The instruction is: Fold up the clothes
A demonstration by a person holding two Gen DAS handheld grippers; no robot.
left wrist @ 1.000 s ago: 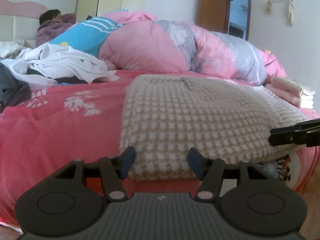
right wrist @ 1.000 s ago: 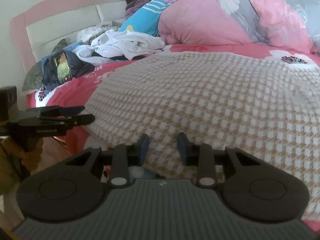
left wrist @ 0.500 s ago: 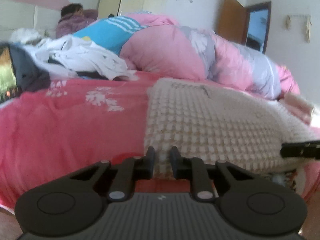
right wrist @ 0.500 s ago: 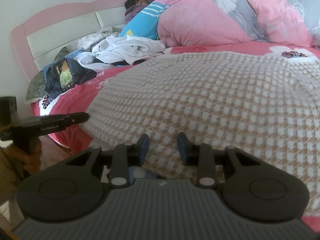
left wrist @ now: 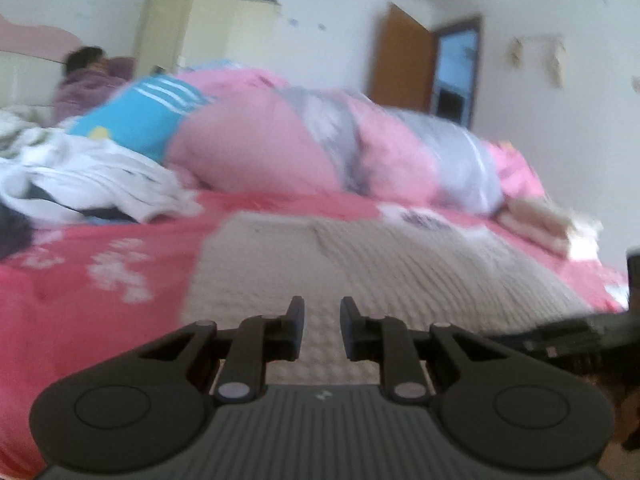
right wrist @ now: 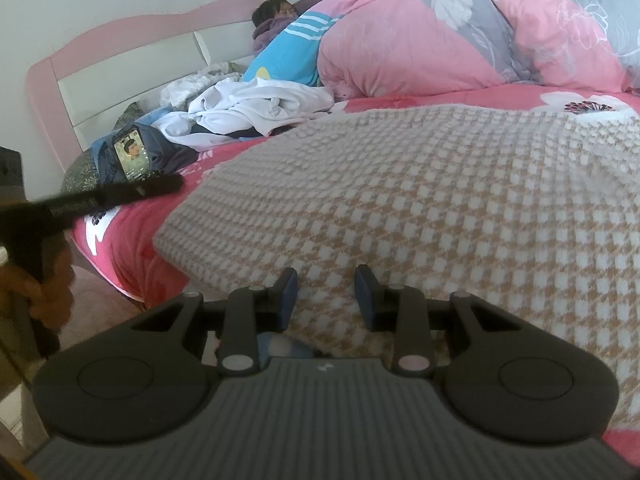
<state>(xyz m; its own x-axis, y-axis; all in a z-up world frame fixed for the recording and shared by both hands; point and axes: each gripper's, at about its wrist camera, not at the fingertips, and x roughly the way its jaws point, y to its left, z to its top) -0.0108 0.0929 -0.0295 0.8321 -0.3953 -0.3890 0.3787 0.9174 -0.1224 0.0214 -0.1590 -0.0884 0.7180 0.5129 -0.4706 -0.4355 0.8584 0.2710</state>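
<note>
A beige-and-white houndstooth knit garment (left wrist: 380, 264) (right wrist: 440, 200) lies spread flat on the pink bed, its near hem over the bed's edge. My right gripper (right wrist: 326, 300) sits at that hem with the fabric pinched between its pads. It shows as a dark bar (left wrist: 560, 332) at the right of the left wrist view. My left gripper (left wrist: 320, 320) has its jaws close together with a narrow gap. That view is blurred, with knit filling the gap. From the right wrist view its tip (right wrist: 176, 184) hovers left of the garment's edge with no fabric hanging from it.
A rumpled pile of white and dark clothes (right wrist: 260, 108) lies at the back left. A big pink and grey duvet (left wrist: 260, 144) runs along the far side, with a person (right wrist: 276, 12) lying by the headboard (right wrist: 120, 40). Folded pale items (left wrist: 536, 220) sit far right.
The left gripper's jaws went from wide apart to nearly together at the garment's near left corner. It then rose and moved forward. The right gripper and the garment stayed as they were.
</note>
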